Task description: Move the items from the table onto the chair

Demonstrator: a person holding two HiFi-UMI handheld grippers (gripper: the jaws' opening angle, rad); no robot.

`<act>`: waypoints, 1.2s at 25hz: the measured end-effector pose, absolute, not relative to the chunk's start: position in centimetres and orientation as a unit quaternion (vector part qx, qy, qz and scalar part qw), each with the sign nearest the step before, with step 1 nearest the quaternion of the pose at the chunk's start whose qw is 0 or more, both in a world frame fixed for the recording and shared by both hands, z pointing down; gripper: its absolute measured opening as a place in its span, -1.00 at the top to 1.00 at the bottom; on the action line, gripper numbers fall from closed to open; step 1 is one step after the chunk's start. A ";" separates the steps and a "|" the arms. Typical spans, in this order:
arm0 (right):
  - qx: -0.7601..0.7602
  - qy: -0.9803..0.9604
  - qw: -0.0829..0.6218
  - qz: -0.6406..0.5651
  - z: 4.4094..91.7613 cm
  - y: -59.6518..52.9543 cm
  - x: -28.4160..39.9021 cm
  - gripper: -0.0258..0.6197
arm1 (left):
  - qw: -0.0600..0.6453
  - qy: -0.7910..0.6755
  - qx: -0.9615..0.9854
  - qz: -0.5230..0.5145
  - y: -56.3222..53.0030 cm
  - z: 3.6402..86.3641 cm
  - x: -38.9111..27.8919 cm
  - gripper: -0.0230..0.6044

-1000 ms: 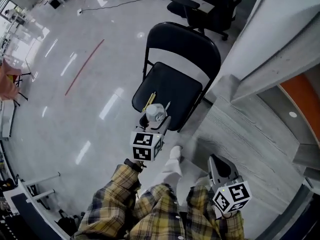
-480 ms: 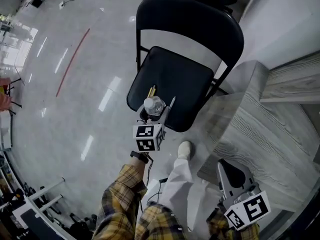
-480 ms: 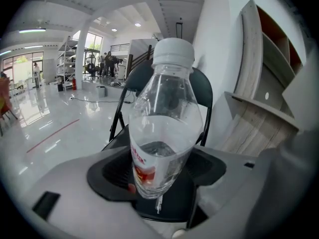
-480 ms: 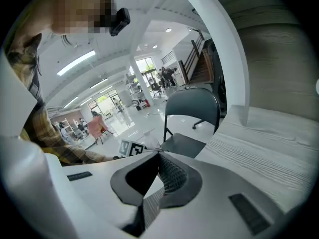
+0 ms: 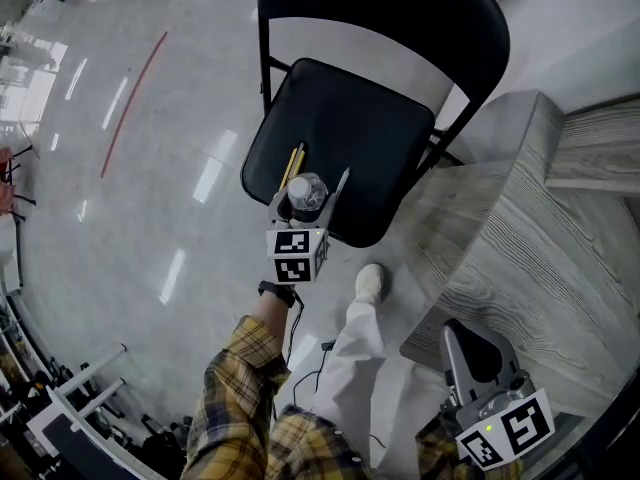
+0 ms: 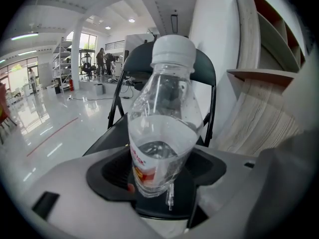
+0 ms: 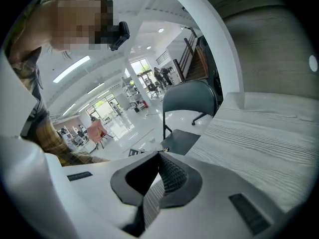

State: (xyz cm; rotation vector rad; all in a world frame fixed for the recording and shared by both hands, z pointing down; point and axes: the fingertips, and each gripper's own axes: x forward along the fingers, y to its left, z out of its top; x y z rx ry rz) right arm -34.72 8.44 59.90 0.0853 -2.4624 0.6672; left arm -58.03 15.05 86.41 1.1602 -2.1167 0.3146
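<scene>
A clear plastic water bottle [image 5: 306, 196] with a white cap and a red label stands upright in my left gripper [image 5: 305, 204], which is shut on it. In the left gripper view the bottle [image 6: 162, 128] fills the middle between the jaws. It hangs over the front edge of the black folding chair's seat [image 5: 345, 133]. A yellow pencil [image 5: 292, 169] lies on the seat just left of the bottle. My right gripper [image 5: 470, 353] is low at the right, over the grey wooden table [image 5: 545, 258], its jaws pressed together on nothing [image 7: 158, 176].
The person's plaid-trousered legs and a white shoe [image 5: 369, 284] are on the glossy floor below the chair. The chair's backrest [image 5: 400, 3] rises at the far side. A red line [image 5: 130, 103] marks the floor at left. Wooden shelves [image 6: 259, 73] stand to the right.
My left gripper has carried the bottle forward, closer over the chair seat's front edge. The head view has tilted down, so the right gripper sits lower in it.
</scene>
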 end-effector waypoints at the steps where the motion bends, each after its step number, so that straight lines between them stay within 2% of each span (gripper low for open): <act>1: 0.033 -0.923 0.289 0.251 59.9 8.4 -34.7 0.87 | 0.344 -0.817 0.447 0.122 15.1 86.5 -58.0 -0.12; 14: 0.052 -0.924 0.277 0.258 59.6 8.1 -33.8 0.87 | 0.348 -0.814 0.443 0.141 15.1 86.9 -57.3 -0.14; 23: 0.058 -0.929 0.267 0.250 57.8 8.1 -32.9 0.87 | 0.394 -0.815 0.403 0.131 17.9 86.8 -55.7 -0.15; 30: 0.059 -0.939 0.241 0.236 53.3 8.0 -32.2 0.87 | 0.387 -0.825 0.402 0.086 18.9 78.8 -53.0 -0.13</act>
